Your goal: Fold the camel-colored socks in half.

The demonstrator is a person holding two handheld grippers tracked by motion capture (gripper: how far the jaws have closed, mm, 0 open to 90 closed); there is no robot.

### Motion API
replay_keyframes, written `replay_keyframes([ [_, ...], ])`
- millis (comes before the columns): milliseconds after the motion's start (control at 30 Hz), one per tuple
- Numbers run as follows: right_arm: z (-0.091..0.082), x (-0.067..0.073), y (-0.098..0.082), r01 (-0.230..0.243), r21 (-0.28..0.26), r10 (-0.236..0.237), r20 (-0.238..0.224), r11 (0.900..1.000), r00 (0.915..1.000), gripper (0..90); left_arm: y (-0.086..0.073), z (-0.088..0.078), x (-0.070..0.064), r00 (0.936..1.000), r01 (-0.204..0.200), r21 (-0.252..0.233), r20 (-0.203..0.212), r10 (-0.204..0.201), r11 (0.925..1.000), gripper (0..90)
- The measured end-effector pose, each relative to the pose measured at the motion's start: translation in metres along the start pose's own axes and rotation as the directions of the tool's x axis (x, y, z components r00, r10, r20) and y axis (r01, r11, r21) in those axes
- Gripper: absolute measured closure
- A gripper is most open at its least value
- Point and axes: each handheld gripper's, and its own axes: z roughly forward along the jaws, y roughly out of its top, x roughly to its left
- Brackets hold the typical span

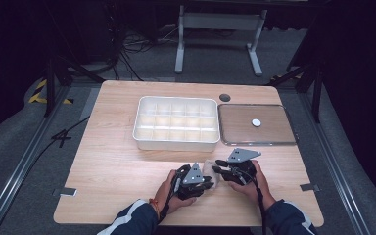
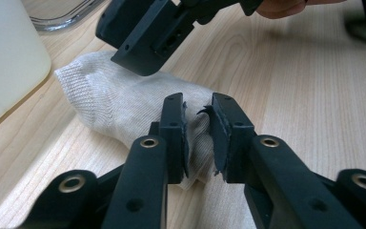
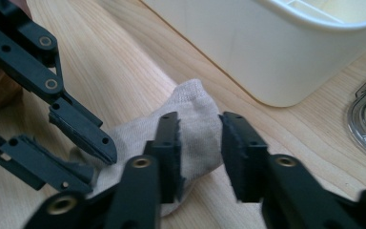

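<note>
Sock (image 1: 210, 172) lies on the table (image 1: 112, 166) between the left gripper (image 1: 206, 184) and the right gripper (image 1: 216, 165), near the white tray (image 1: 176, 142). Left gripper view: the left gripper (image 2: 198, 136) pinches a fold of the sock (image 2: 119, 105). Right gripper view: the right gripper (image 3: 199, 143) stands released around the sock (image 3: 195, 114), with a gap at one pad.
</note>
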Motion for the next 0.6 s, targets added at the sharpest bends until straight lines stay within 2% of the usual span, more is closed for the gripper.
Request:
replay_keyframes([
  [133,0.0,-0.003,0.003,-0.042,-0.011,0.042,-0.007,0.999,0.9991,48.9,0.002,-0.002,0.001,1.0,-0.008,-0.01,0.0,0.008,0.9999,67.6],
  [300,0.001,-0.004,0.004,-0.072,-0.011,0.072,-0.013,0.997,0.9973,41.4,0.003,-0.005,-0.001,0.9999,-0.015,-0.011,0.003,0.015,0.9998,61.5],
  [367,0.002,-0.003,0.004,-0.072,-0.006,0.072,-0.022,0.997,0.9972,38.5,0.004,-0.008,-0.001,0.9996,-0.027,-0.004,-0.005,0.027,0.9996,57.3],
  [533,0.006,-0.002,0.004,-0.077,0.021,0.077,-0.024,0.997,0.9967,35.4,0.008,-0.019,-0.001,0.9997,-0.008,0.0,-0.023,0.008,1.0,43.8],
  [600,0.006,-0.002,0.003,-0.075,0.025,0.076,-0.023,0.997,0.9969,34.5,0.009,-0.028,-0.001,0.9996,-0.013,0.015,-0.027,0.014,0.9998,38.2],
])
